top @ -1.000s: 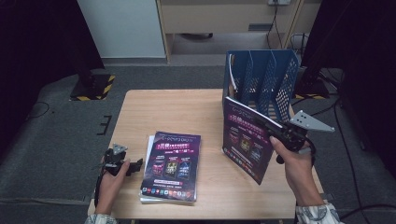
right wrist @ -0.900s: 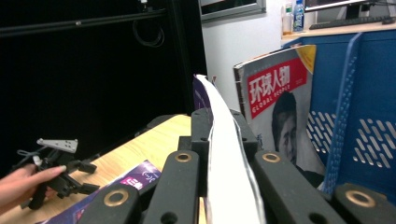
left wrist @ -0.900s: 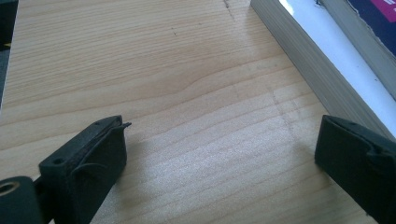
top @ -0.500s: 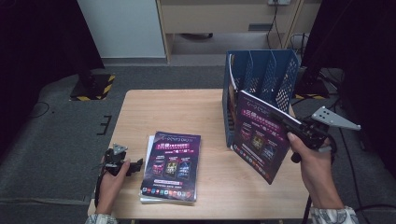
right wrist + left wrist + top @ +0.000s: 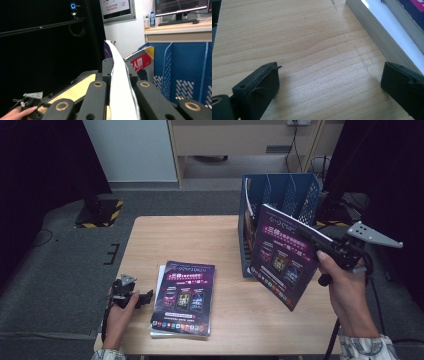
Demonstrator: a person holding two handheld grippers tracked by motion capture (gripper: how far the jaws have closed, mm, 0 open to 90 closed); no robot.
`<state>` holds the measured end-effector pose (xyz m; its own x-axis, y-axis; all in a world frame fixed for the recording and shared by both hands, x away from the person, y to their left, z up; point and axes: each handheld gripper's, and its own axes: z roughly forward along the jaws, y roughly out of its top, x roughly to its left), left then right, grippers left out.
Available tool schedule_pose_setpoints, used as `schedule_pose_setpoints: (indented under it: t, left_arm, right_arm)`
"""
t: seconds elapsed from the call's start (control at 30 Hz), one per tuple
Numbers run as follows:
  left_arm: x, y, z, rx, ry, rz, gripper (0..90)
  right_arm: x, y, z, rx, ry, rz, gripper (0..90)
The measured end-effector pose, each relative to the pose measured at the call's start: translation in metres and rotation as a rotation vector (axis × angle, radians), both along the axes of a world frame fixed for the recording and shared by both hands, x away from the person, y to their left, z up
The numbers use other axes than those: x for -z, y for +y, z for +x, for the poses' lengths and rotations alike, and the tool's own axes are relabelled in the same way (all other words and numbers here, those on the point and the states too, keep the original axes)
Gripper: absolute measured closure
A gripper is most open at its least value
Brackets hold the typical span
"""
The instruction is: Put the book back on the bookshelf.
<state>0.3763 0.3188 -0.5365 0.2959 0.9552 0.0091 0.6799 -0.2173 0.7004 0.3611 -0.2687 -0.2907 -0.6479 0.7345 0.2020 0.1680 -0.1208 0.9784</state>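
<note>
**Magazine held in the air beside the file rack**

The wooden tabletop (image 5: 200, 240) carries a blue file rack (image 5: 280, 200) at its far right, with one magazine already standing in its left slot; a stack of magazines (image 5: 184, 297) lies at the near left, purple cover up; a purple magazine (image 5: 282, 255) hangs tilted above the tabletop, just in front of the rack, its right edge pinched in the right gripper (image 5: 327, 245), whose fingers are clamped on the white page edges; the left gripper (image 5: 145, 296) rests at the near left edge, just beside the stack, fingers spread wide with bare wood between them.
</note>
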Motion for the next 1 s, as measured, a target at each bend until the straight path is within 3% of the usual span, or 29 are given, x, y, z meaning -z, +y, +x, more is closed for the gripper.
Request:
schedule_pose_setpoints:
  t: [0.53, 1.0]
  left_arm:
    - [0.0, 0.0, 0.001, 0.001, 0.002, 0.001, 0.7]
    - [0.0, 0.0, 0.001, 0.003, 0.002, 0.001, 0.6]
  right_arm:
    - [-0.02, -0.005, 0.03, 0.105, -0.002, -0.053, 84.2]
    - [-0.025, -0.003, 0.06, 0.221, 0.008, -0.117, 84.2]
